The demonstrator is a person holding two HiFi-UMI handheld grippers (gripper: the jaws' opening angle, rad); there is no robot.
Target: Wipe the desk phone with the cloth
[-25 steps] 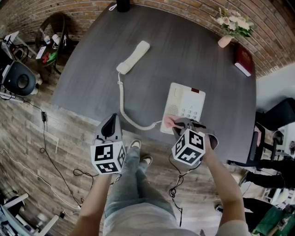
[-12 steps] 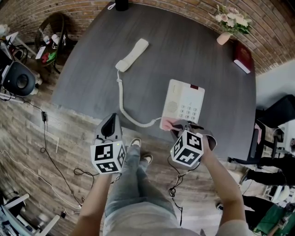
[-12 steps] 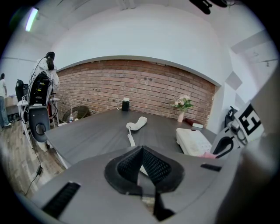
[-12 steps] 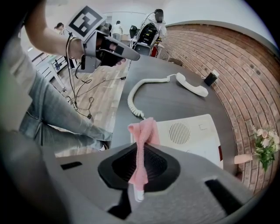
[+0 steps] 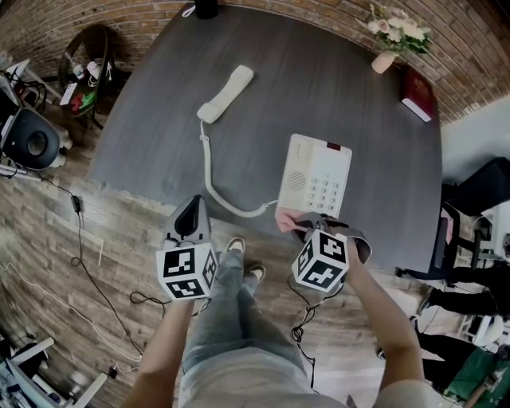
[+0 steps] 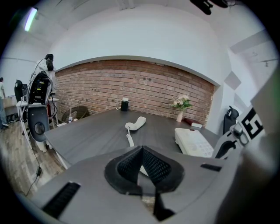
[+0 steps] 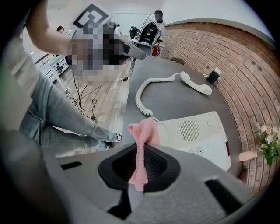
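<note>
The white desk phone base point(image 5: 317, 177) lies on the dark grey table point(image 5: 159, 127). Its handset point(image 5: 227, 93) rests off the hook further back, joined by a coiled cord point(image 5: 210, 171). My right gripper point(image 5: 298, 222) is shut on a pink cloth point(image 5: 286, 217) at the phone's near left corner. In the right gripper view the cloth point(image 7: 143, 144) hangs pinched between the jaws, just in front of the phone base point(image 7: 205, 133). My left gripper point(image 5: 191, 220) hovers off the table's near edge, shut and holding nothing; its view shows the handset point(image 6: 137, 123) and the phone base point(image 6: 194, 141).
A vase of flowers point(image 5: 394, 36) and a red book point(image 5: 419, 93) sit at the table's far right. A small black object point(image 5: 206, 8) stands at the far edge. A speaker point(image 5: 30, 137) and cables lie on the wooden floor to the left; a chair point(image 5: 478, 191) stands to the right.
My right gripper with the cloth has slid a little toward me, from over the phone's near left corner to its near edge. The left gripper has stayed put.
</note>
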